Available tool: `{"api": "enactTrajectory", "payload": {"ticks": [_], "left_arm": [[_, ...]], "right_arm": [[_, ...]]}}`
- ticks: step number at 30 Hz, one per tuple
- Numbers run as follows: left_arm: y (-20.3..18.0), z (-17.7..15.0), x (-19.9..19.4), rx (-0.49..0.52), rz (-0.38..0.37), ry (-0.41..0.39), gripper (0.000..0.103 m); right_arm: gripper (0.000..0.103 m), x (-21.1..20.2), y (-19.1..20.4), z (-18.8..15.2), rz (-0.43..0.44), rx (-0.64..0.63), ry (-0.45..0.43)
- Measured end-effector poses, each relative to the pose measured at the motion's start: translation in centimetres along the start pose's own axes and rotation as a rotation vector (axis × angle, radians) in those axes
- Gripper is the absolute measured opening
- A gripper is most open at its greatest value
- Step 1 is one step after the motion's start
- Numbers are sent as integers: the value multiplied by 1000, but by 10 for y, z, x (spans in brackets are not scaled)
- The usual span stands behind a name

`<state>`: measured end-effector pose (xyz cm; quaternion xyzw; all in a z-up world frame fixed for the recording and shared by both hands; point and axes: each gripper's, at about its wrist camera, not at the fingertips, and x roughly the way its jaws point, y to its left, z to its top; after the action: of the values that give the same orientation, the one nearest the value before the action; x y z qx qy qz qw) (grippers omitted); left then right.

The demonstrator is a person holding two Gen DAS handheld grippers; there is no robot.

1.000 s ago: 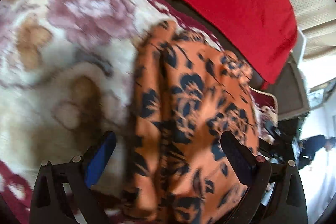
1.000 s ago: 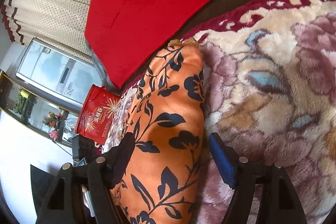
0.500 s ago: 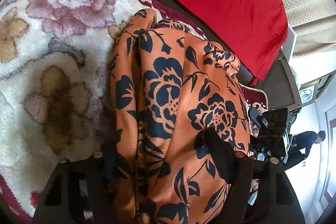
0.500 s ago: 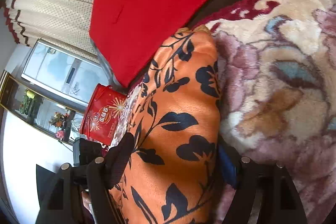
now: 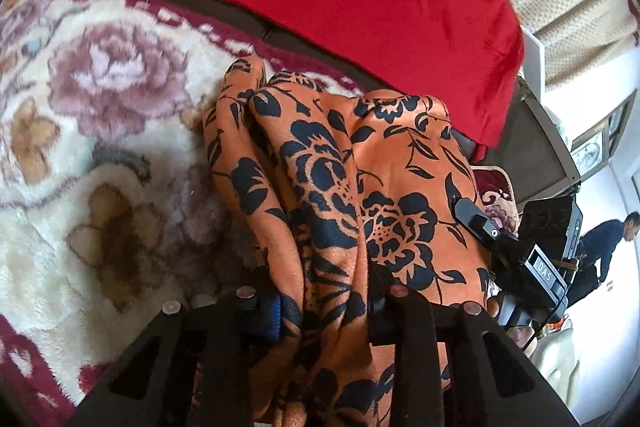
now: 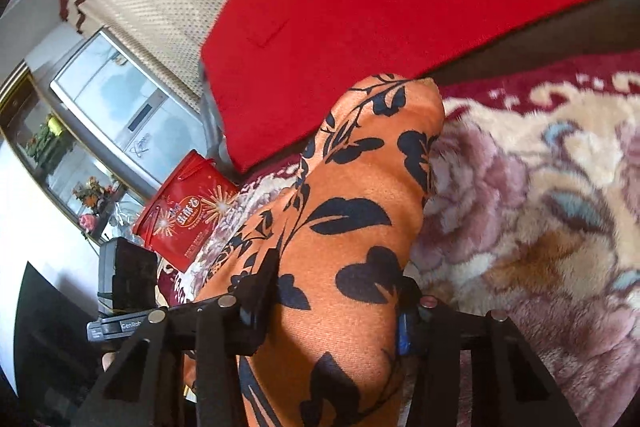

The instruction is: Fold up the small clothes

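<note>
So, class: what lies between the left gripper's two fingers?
In the left wrist view, a bunched fold of the orange floral garment fills the left gripper.

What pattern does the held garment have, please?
Orange with black flowers and leaves; garment shows best in left wrist view.

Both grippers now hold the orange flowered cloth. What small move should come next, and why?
Probably lift both together and carry the near edge toward the far edge. The left gripper and right gripper are each shut on bunched orange cloth, which lies on the floral blanket, not yet folded flat.
</note>
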<state>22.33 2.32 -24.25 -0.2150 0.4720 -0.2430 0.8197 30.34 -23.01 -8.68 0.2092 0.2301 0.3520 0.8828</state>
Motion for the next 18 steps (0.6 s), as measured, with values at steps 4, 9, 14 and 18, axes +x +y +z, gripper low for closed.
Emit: {"api": "enactTrajectory", "payload": {"ticks": [4, 9, 14, 18], "left_arm": [[-19, -1, -11, 43, -9, -34, 30], [-54, -3, -15, 105, -14, -75, 30], [-93, -5, 10, 158, -14, -57, 30], [-114, -6, 32, 199, 41, -41, 30]], "right_arm": [[49, -21, 10, 3, 2, -49, -56], [49, -57, 6, 9, 11, -49, -122], [48, -93, -10, 10, -16, -38, -159], [48, -115, -28, 7, -40, -13, -169]]}}
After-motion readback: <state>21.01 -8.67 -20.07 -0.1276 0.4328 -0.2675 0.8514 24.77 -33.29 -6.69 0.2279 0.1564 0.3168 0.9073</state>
